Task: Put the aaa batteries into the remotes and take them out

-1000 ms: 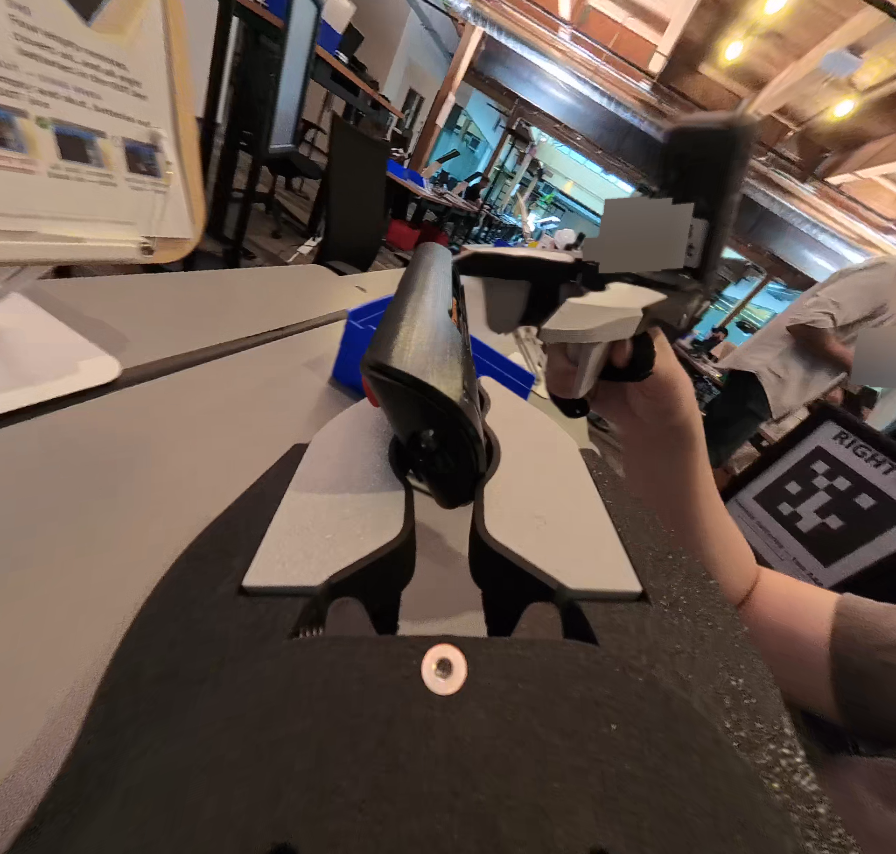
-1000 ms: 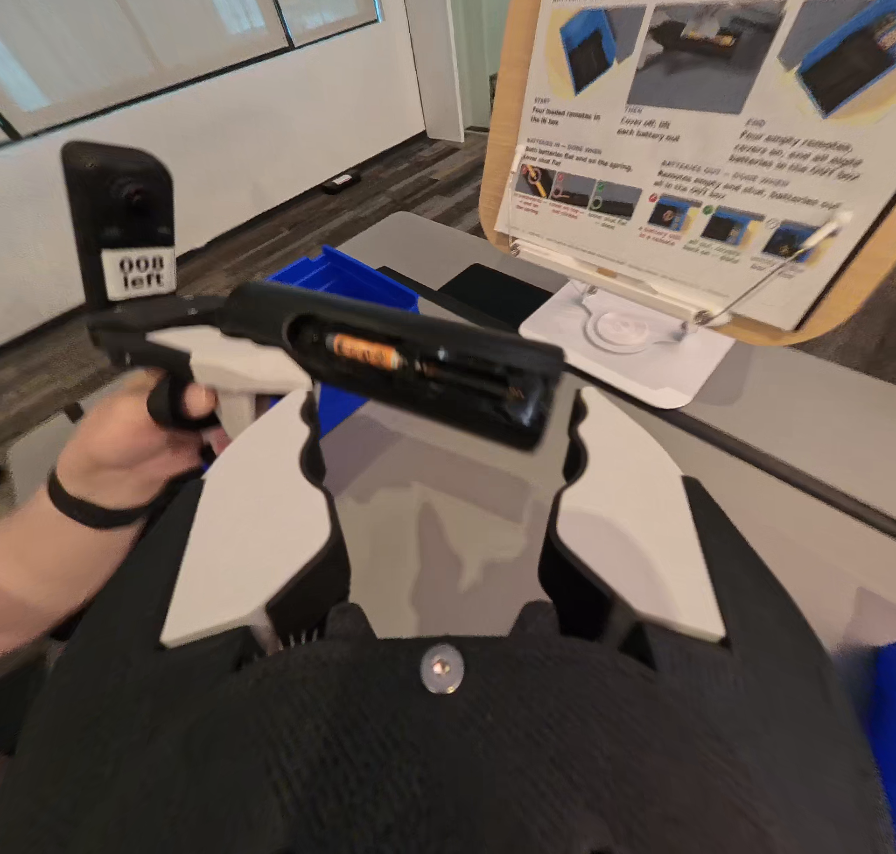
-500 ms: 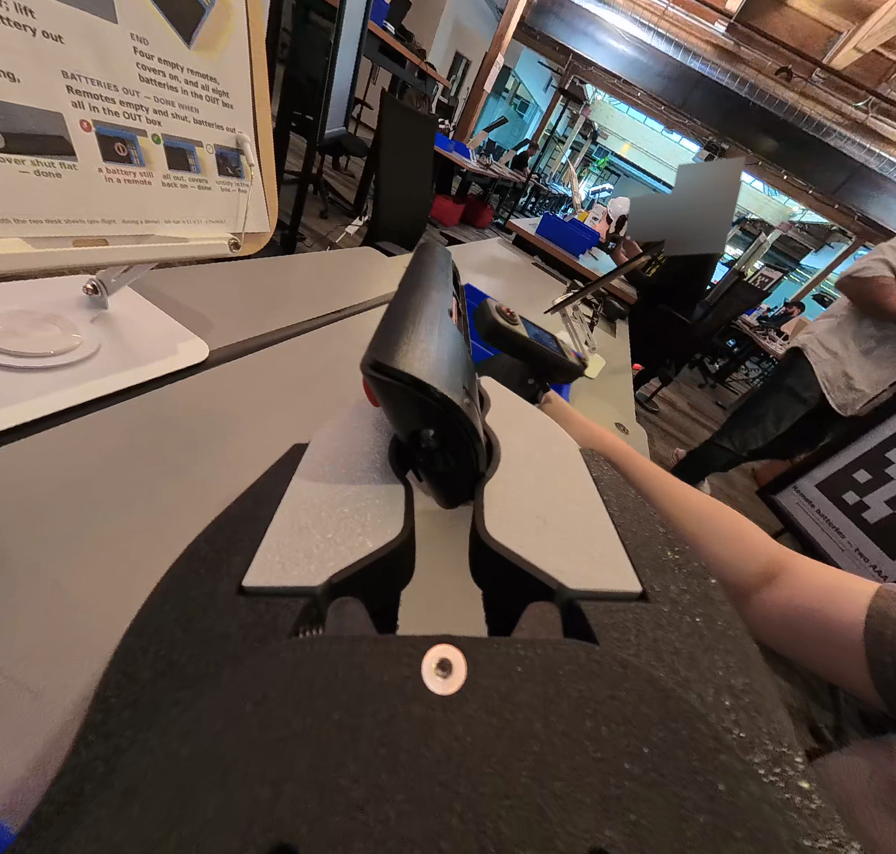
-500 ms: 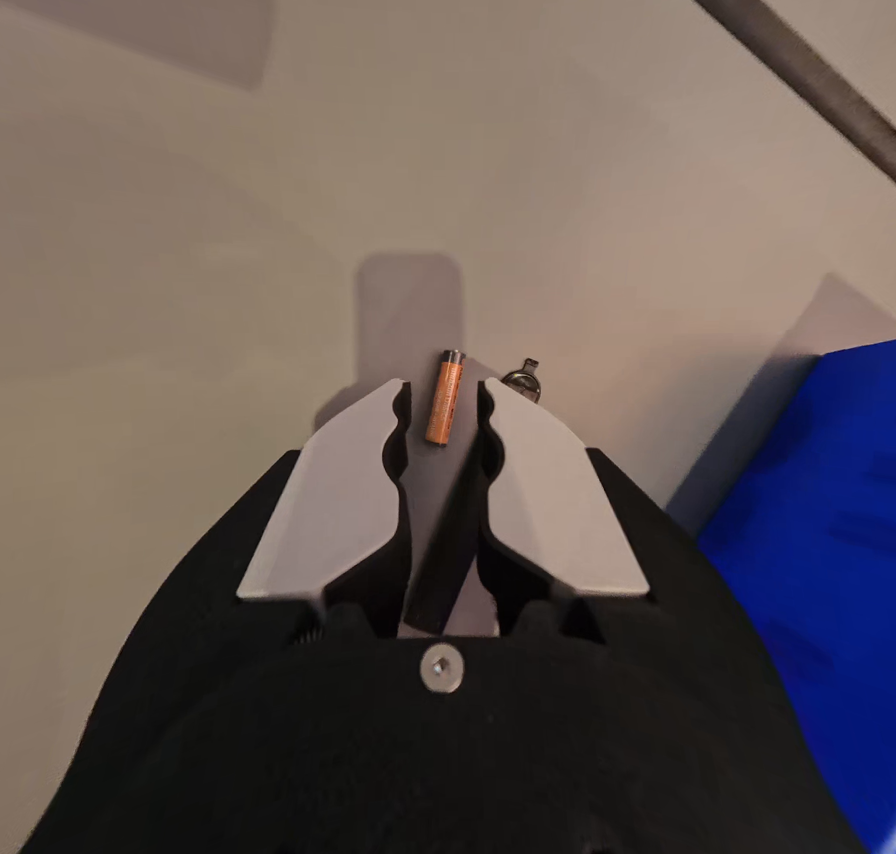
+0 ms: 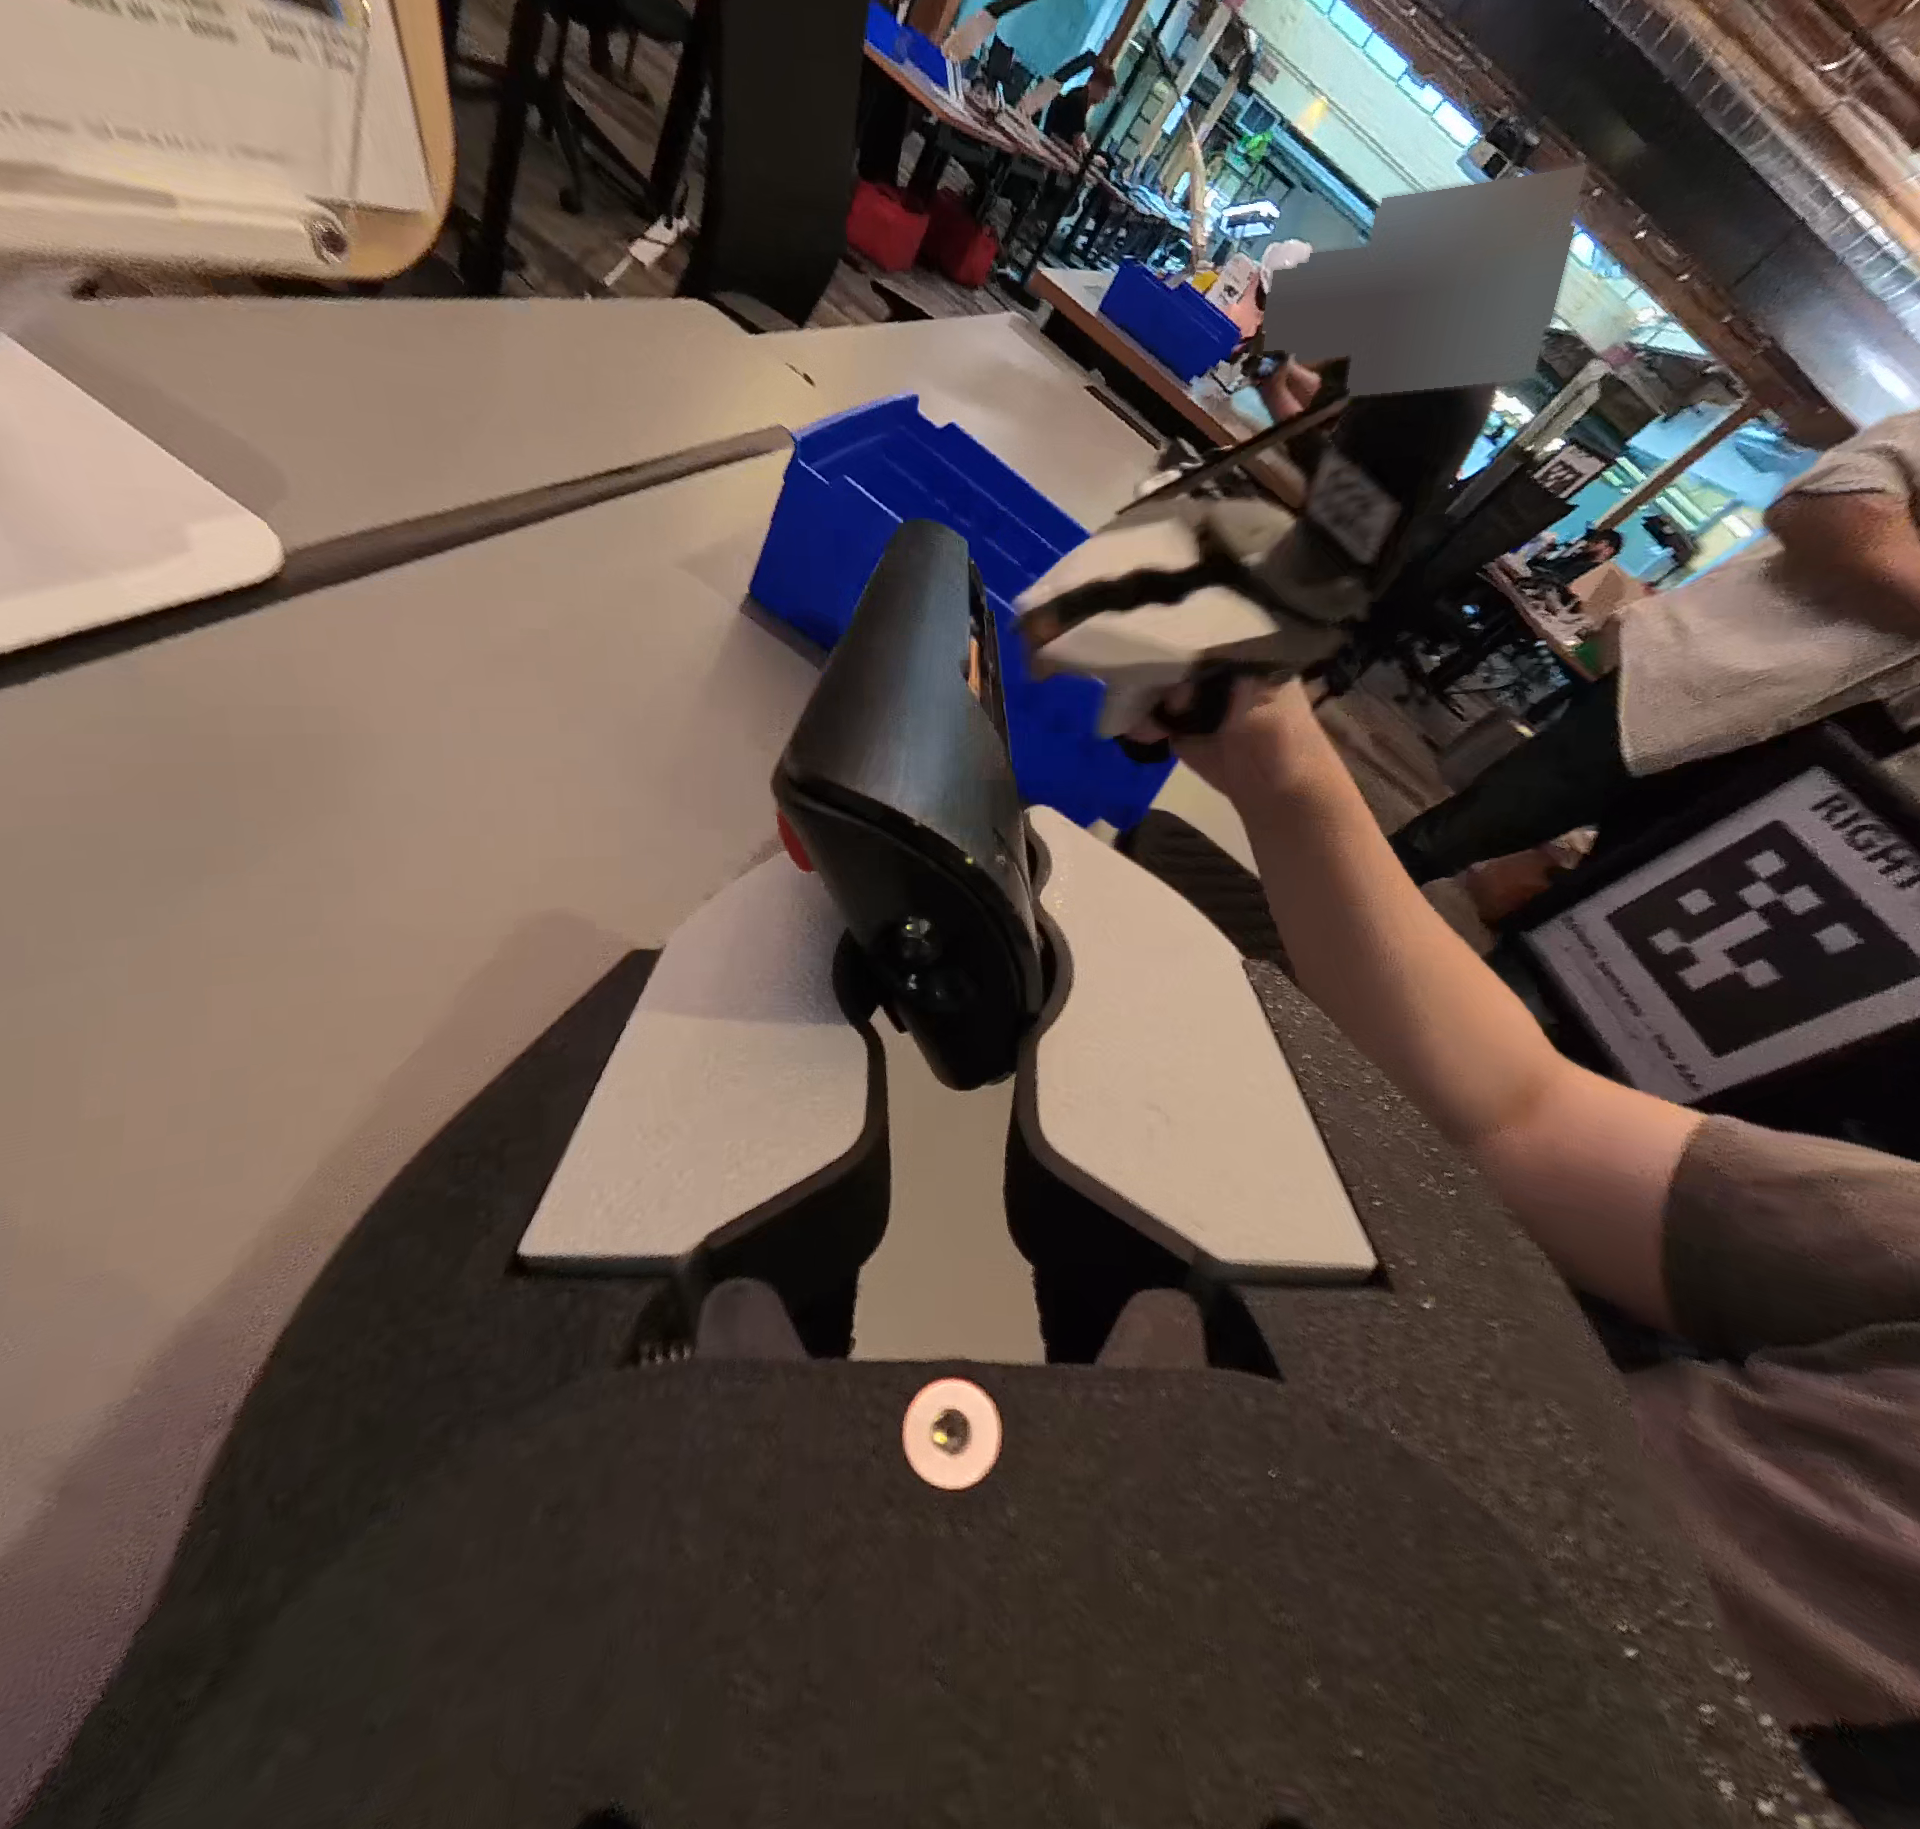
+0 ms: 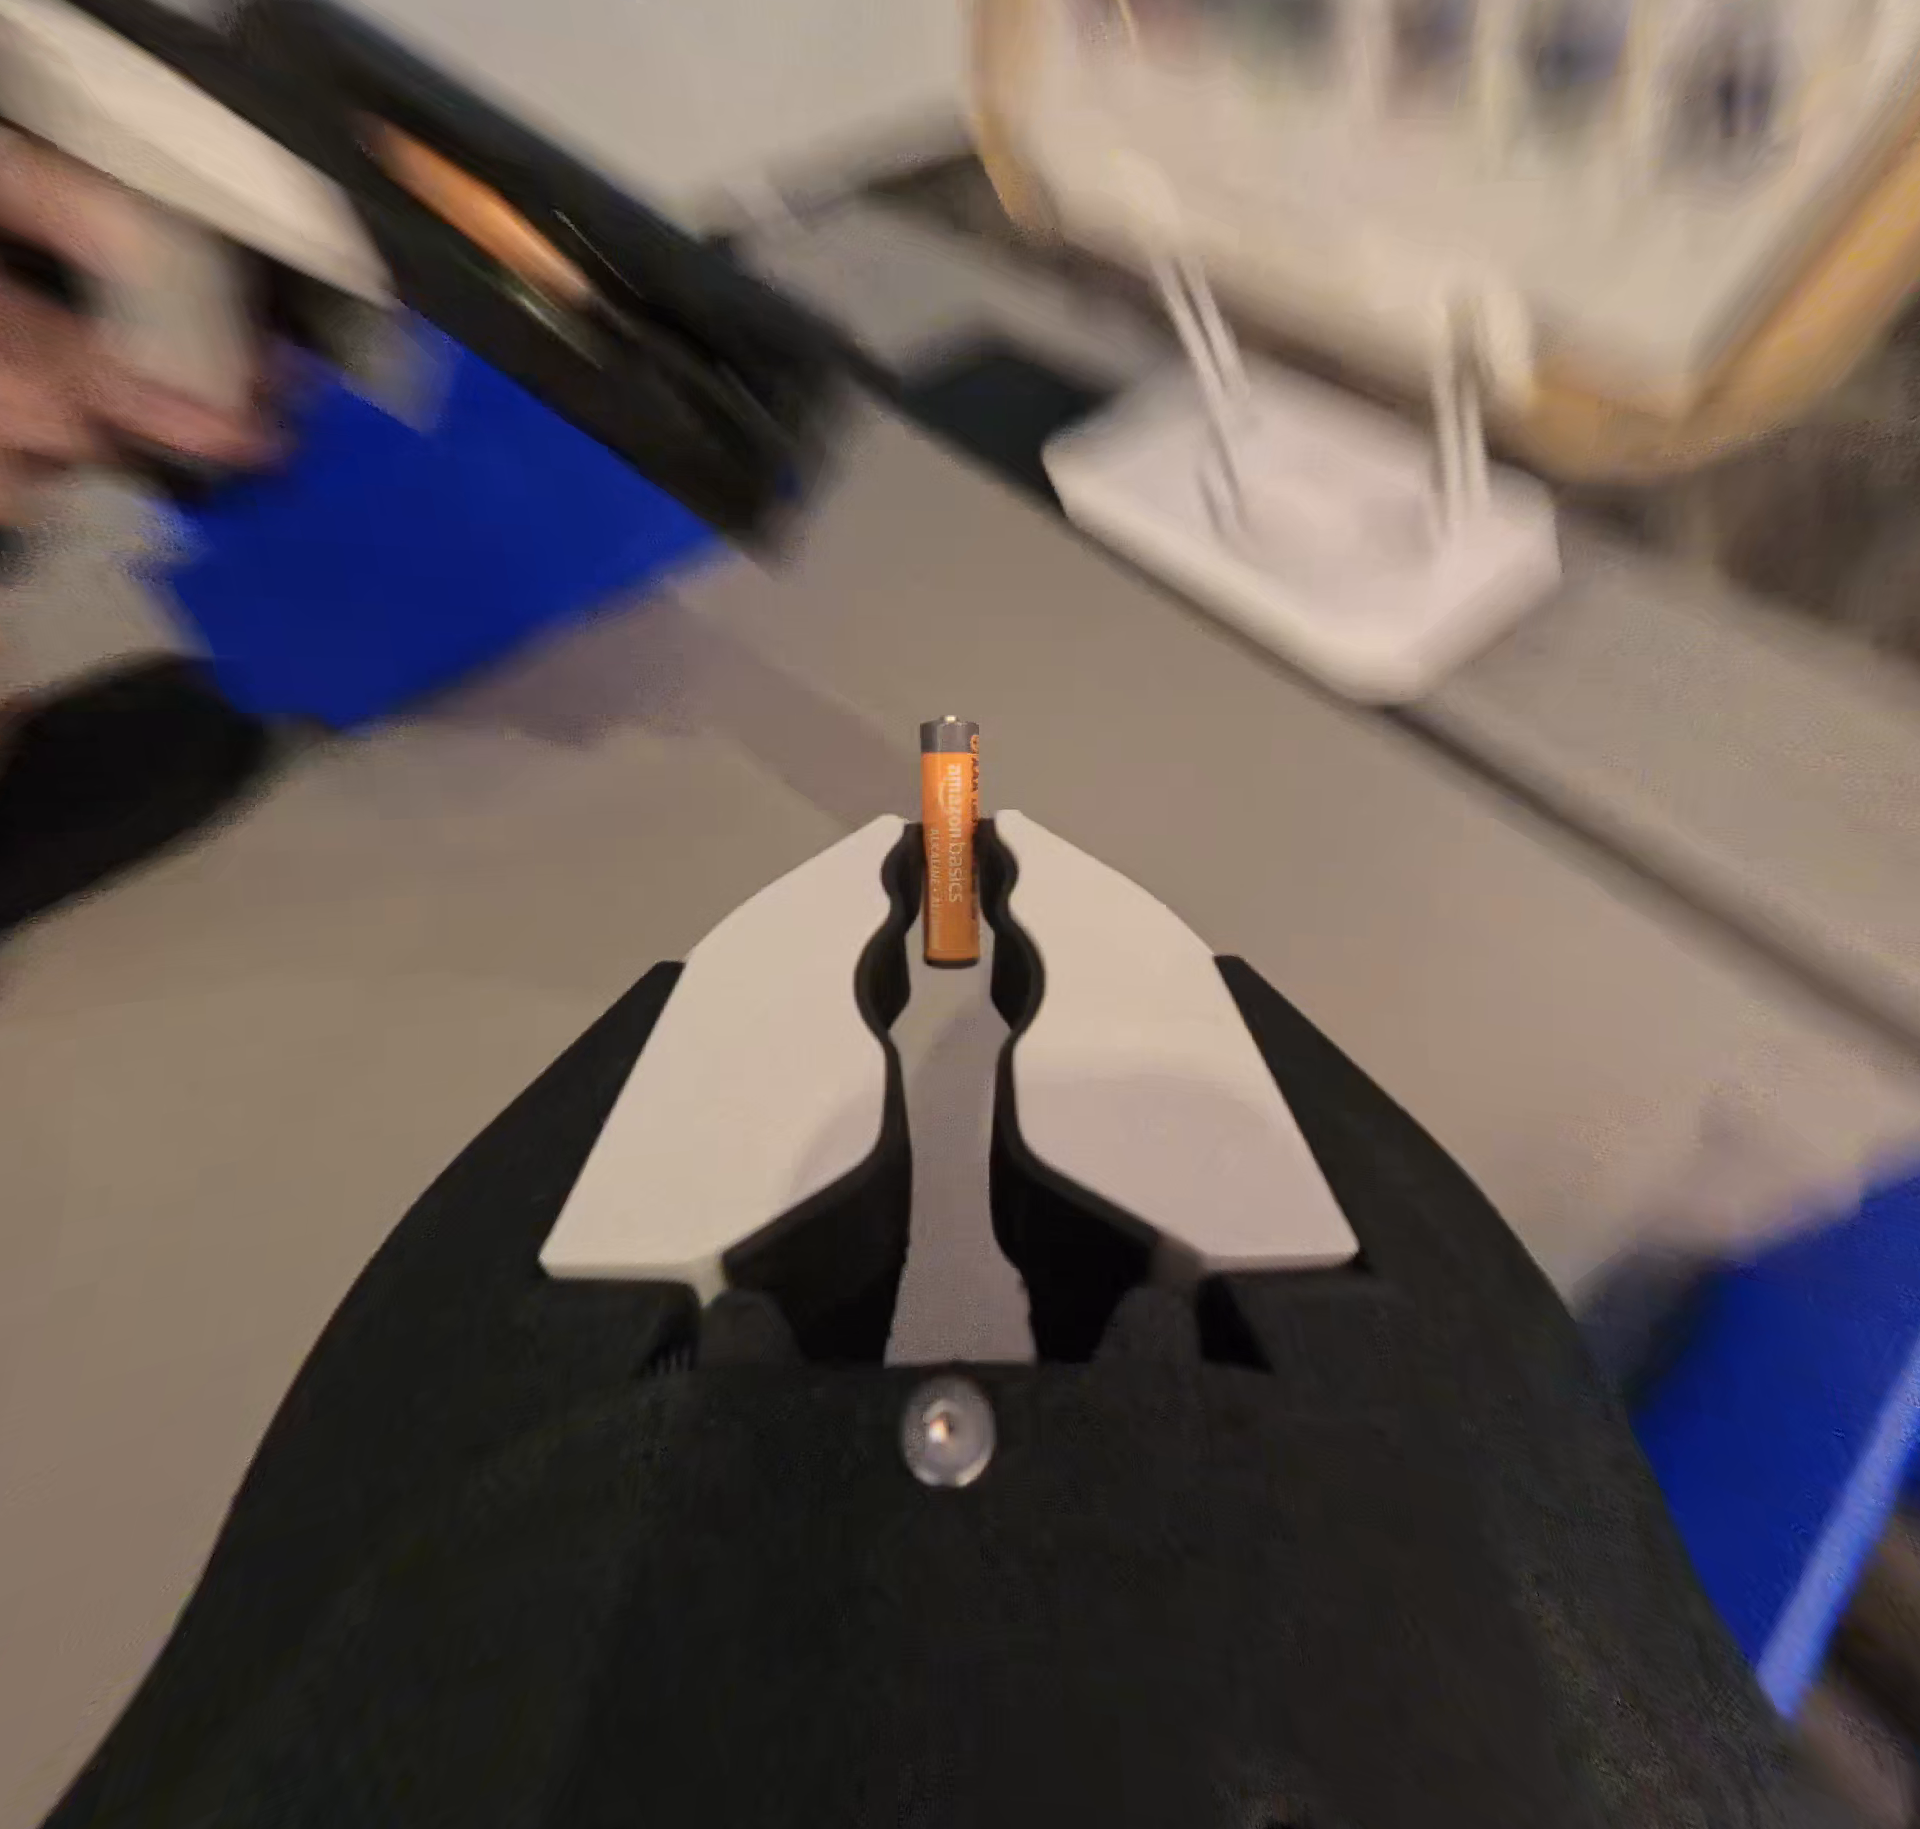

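Progress is partway: your left hand-held gripper is clamped on the black remote, one orange battery seated in its open bay, while your right hand-held gripper pinches the second AAA battery above the worktop, not yet inserted.

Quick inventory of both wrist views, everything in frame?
remote: 1, black, clamped in the left gripper, open bay showing one orange battery
loose battery: 1, orange, pinched in the right gripper
bins: 2 seen, blue, one behind the remote, one at the right edge of the right wrist view
instruction board: 1, wood-edged, on a white stand
table: grey
marker sign: 1, black and white, right of the table
bystanders: background, blurred
left gripper: shut on the remote
right gripper: shut on the loose battery
right hand: holding the right gripper
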A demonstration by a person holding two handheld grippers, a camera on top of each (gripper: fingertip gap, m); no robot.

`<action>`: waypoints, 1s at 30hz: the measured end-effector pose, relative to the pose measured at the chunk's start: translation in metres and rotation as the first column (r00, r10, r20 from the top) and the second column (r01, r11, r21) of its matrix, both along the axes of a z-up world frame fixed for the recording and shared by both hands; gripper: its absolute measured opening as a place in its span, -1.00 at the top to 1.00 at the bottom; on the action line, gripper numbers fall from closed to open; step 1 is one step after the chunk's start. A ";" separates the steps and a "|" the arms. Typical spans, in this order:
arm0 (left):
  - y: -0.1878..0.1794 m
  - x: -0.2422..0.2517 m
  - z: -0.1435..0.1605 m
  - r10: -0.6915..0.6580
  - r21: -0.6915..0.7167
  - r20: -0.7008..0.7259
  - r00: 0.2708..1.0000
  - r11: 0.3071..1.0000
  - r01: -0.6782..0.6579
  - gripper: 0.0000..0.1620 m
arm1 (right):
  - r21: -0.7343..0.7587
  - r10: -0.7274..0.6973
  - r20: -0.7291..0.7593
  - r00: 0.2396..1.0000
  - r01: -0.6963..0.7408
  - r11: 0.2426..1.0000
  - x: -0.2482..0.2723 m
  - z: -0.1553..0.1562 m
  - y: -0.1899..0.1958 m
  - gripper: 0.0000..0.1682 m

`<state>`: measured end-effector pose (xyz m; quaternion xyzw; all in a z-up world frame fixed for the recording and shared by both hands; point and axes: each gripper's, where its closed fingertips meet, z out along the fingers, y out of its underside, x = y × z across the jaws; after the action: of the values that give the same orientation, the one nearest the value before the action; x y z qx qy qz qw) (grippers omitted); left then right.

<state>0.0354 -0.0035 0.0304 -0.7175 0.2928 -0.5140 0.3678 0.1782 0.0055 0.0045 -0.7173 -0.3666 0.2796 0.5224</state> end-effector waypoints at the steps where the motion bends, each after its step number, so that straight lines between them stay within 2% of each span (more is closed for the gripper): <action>1: -0.001 0.003 -0.002 -0.018 -0.026 0.014 1.000 0.999 0.018 0.74 | 0.115 0.107 -0.053 0.993 -0.101 0.988 -0.013 0.033 -0.016 0.86; 2: -0.004 0.007 -0.004 -0.042 -0.051 0.030 0.999 0.998 0.043 0.74 | 0.188 0.185 -0.070 0.980 -0.169 0.968 -0.023 0.055 -0.028 0.86; 4: -0.011 0.014 -0.005 -0.095 -0.094 0.063 0.993 0.990 0.101 0.74 | 0.224 0.301 -0.026 0.953 -0.288 0.931 -0.043 0.072 -0.040 0.86; 8: -0.021 0.024 -0.008 -0.160 -0.139 0.091 0.983 0.975 0.172 0.74 | 0.224 0.351 0.183 0.918 -0.387 0.895 -0.060 0.053 -0.031 0.86; 10: -0.022 0.025 -0.010 -0.163 -0.143 0.084 0.983 0.974 0.174 0.74 | 0.194 0.383 0.186 0.905 -0.416 0.889 -0.063 0.047 -0.030 0.86; 17: -0.027 0.026 -0.007 -0.196 -0.176 0.122 0.973 0.960 0.216 0.74 | 0.161 0.421 0.176 0.890 -0.448 0.879 -0.062 0.039 -0.029 0.86; 25: -0.027 0.028 -0.011 -0.196 -0.182 0.107 0.975 0.960 0.213 0.74 | 0.085 0.437 0.270 0.858 -0.474 0.877 -0.059 0.027 -0.030 0.85; 28: -0.024 0.026 -0.012 -0.182 -0.180 0.098 0.978 0.964 0.197 0.74 | 0.096 0.409 0.277 0.870 -0.449 0.889 -0.057 0.031 -0.028 0.68; 30: -0.021 0.024 -0.011 -0.161 -0.174 0.097 0.982 0.969 0.176 0.74 | 0.104 0.360 0.228 0.905 -0.390 0.915 -0.054 0.041 -0.024 0.56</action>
<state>0.0596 -0.0243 0.0193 -0.6988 0.2894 -0.5970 0.2674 0.1240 -0.0188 0.0451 -0.6176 -0.5692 0.2722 0.4696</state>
